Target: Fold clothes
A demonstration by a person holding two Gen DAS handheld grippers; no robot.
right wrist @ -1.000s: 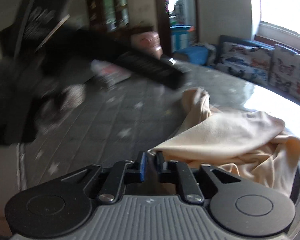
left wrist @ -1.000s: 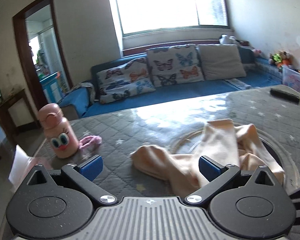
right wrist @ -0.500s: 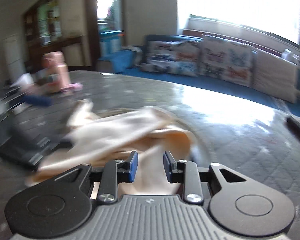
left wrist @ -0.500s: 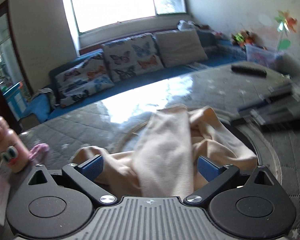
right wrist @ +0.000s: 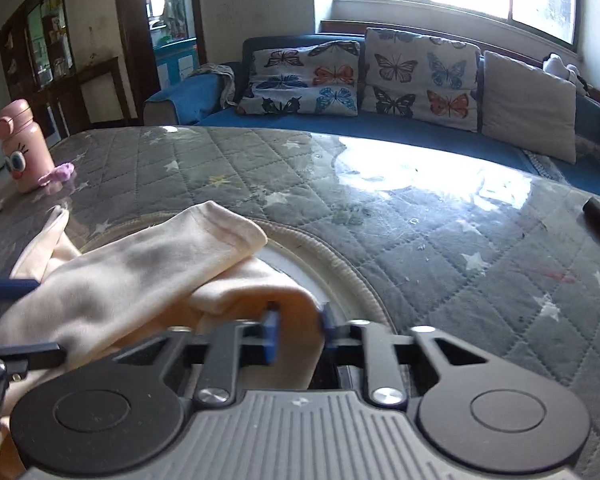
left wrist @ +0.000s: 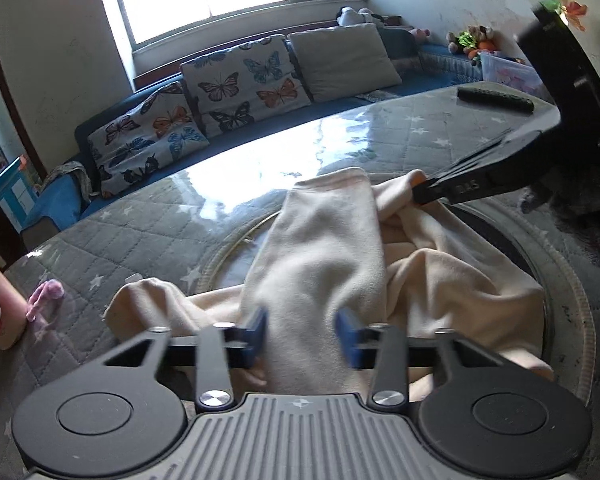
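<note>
Both grippers had swung in over the cream garment point(left wrist: 320, 248) since the earlier frames, and their jaws had just been closing: the left from wide open, the right from a narrow gap.

Behind everything ran the blue sofa point(right wrist: 400, 130) under the window, carrying butterfly-print cushions point(left wrist: 244, 80) and a plain beige cushion point(right wrist: 528, 104). In front of it lay the grey quilted table cover point(right wrist: 440, 232) with its star pattern, glossy where the window light fell on it. A round, pale-rimmed inset point(right wrist: 340, 268) sat in that surface, and the garment lay rumpled across it, one long folded panel reaching away from the left camera and a loose end spilling off the ring toward the bottle side.

The left gripper point(left wrist: 302, 332) stood at the near end of that panel, its blue pads half closed with the cloth bunched between them; whether they yet pressed it could not be told from the blur. The right gripper point(right wrist: 298, 330) was clamped on a fold at the garment's other edge, cloth pinched between its pads; in the left view its dark fingers met the fabric at the far right corner.

A pink cartoon-faced bottle point(right wrist: 22, 146) stood upright near the table's edge, with a small pink scrap point(right wrist: 58, 172) lying just beside it. A black remote point(left wrist: 496, 98) lay well apart on the far side.
</note>
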